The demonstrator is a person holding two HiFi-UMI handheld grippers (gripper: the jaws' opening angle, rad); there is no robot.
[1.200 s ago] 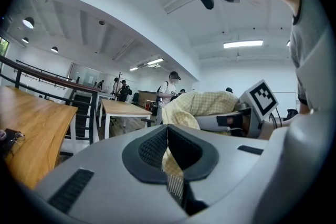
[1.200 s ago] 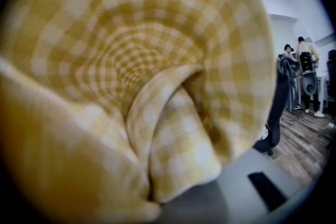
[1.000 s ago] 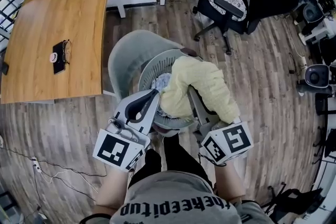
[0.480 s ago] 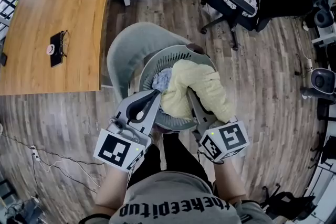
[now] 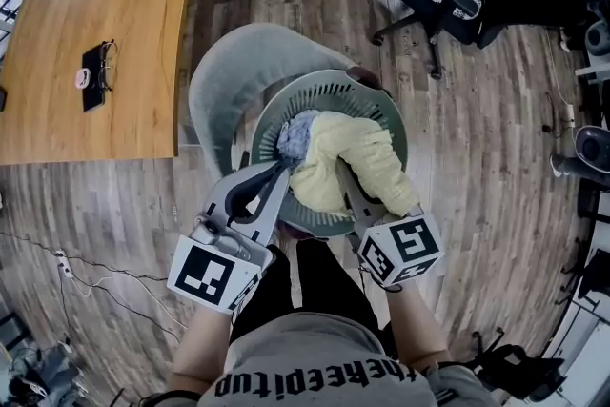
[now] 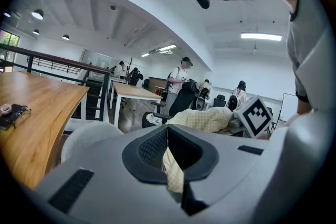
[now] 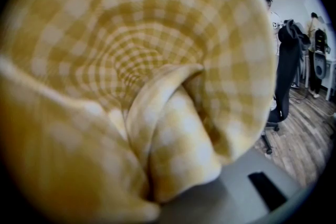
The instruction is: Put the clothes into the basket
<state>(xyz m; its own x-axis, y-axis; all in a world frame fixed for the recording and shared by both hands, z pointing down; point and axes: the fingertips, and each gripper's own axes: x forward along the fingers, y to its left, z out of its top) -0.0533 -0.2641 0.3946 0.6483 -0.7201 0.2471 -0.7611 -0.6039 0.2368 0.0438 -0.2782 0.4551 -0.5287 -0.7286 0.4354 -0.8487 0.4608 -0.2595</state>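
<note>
Left gripper had a light grey plastic shell with a black teardrop cut-out and ribbed black pads. Right gripper was the same grey. Each carried a white cube with black square markers: left cube at 7 o'clock in head view, right cube at 5. Person wore a grey T-shirt with black lettering at 6 o'clock and black legwear.
</note>
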